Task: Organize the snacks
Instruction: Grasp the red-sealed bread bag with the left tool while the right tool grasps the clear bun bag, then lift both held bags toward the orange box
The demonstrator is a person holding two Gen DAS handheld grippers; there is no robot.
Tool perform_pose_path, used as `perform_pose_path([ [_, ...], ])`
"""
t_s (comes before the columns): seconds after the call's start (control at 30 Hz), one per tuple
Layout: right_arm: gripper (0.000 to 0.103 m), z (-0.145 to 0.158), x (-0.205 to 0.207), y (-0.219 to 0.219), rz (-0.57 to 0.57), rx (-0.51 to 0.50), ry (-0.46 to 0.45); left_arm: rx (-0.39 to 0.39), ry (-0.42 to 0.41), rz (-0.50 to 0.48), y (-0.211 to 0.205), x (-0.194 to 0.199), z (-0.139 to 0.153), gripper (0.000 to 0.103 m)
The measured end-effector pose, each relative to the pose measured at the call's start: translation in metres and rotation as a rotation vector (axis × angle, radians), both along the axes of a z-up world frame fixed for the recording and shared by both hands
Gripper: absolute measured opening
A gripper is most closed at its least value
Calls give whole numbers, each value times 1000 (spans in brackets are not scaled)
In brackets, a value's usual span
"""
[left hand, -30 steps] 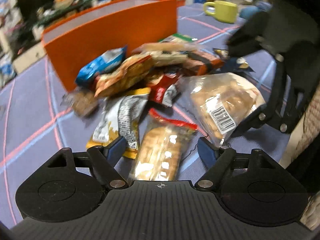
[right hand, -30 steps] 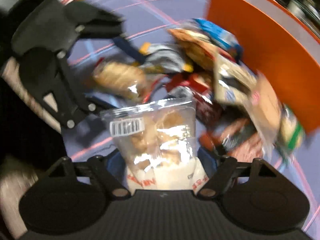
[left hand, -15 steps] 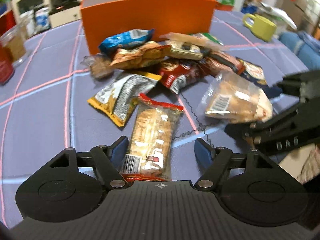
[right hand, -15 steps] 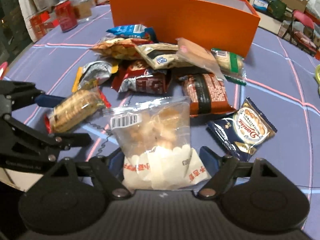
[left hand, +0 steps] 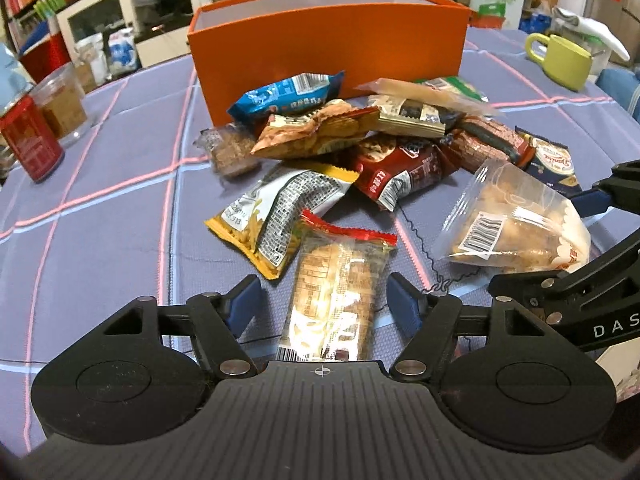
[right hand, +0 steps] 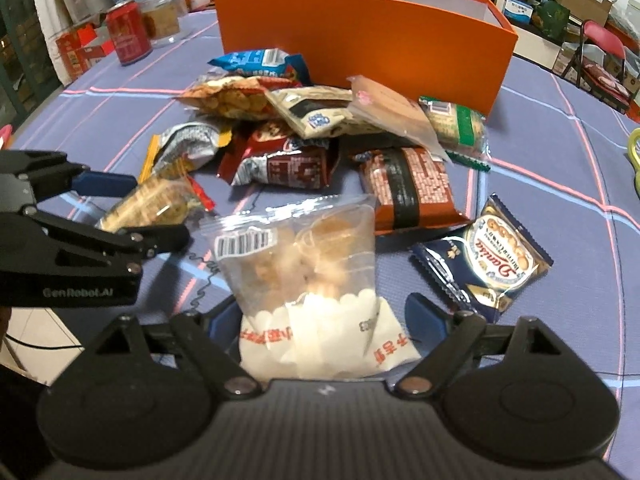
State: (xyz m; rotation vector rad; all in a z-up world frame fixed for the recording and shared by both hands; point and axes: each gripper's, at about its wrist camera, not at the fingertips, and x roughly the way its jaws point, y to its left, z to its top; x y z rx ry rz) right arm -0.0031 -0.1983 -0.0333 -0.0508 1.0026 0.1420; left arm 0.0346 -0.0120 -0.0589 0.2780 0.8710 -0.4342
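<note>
2 grippers sit over the snack pile on my purple checked tablecloth. My left gripper is closing around a clear cracker sleeve with a red crimped end, its blue pads not yet pressing the crinkly film. My right gripper is opening, pads clear of a clear biscuit bag with a white barcode sticker and red lettering on its white base. Beside it lies a navy foil pack reading "Danisa". "GenRobot.AI" marks the left gripper's body. Behind the pile stands a smooth, rigid orange box.
</note>
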Motion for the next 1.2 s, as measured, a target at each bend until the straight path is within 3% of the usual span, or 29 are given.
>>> perform_pose_path([
  [0.13,87,0,0,0,-3,-1,-1,21,-7,2,-3,-1,-1,58],
  [0.3,87,0,0,0,-3,-1,0,17,-3,-7,-5,-2,-1,59],
  [0.47,85,0,0,0,-1,-1,2,-23,22,-16,-3,-1,0,44],
  [0.6,76,1,-2,1,4,-4,1,-29,26,-27,-4,-2,0,34],
  [0.67,71,3,-3,2,5,-7,-4,-32,25,-31,-4,-3,1,23],
  [0.7,69,3,-4,1,2,-3,-5,-32,22,-33,-4,-3,2,6],
  [0.73,67,3,-4,1,2,-5,-6,-35,23,-35,-4,-3,3,4],
  [0.8,63,5,-4,-1,-6,15,-6,-33,21,-31,-3,-3,4,4],
  [1.03,58,7,-5,0,-4,35,-4,-54,-31,5,7,-4,17,4],
  [1.2,56,10,-8,5,13,36,-14,-29,-50,20,7,-4,19,4],
])
